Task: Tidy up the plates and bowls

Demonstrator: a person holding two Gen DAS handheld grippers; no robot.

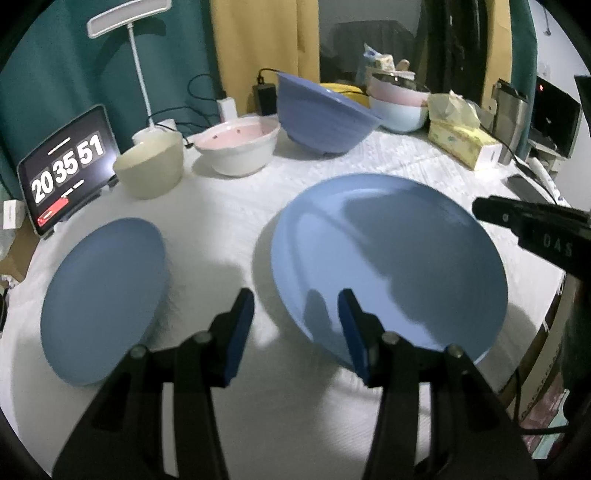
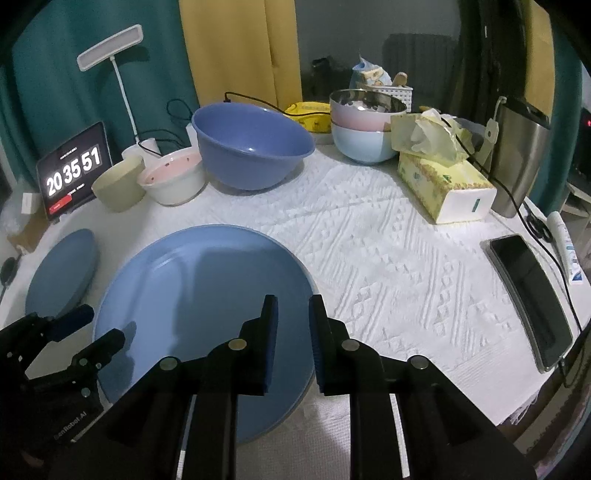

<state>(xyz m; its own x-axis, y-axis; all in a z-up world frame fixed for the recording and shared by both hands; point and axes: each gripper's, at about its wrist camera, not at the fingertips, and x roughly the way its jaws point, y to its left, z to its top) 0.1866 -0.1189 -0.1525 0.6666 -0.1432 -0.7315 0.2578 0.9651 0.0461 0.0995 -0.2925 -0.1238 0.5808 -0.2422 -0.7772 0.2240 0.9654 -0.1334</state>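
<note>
A large blue plate [image 1: 388, 258] lies on the white tablecloth; it also shows in the right wrist view [image 2: 207, 314]. A smaller blue plate [image 1: 103, 299] lies to its left [image 2: 62, 273]. My left gripper [image 1: 295, 314] is open and empty, straddling the large plate's near-left rim. My right gripper [image 2: 293, 321] is open with a narrow gap over the plate's right rim, gripping nothing. At the back stand a beige bowl [image 1: 149, 170], a pink-and-white bowl [image 1: 238, 146], a large blue bowl [image 1: 325, 114] and stacked pink and light-blue bowls [image 2: 364, 127].
A tablet clock [image 1: 66, 166] and desk lamp [image 1: 129, 18] stand at the back left. A tissue box [image 2: 443, 184], steel tumbler [image 2: 517, 155], phone [image 2: 528, 295] and tube [image 2: 565, 247] sit on the right. Cables run along the back and right edge.
</note>
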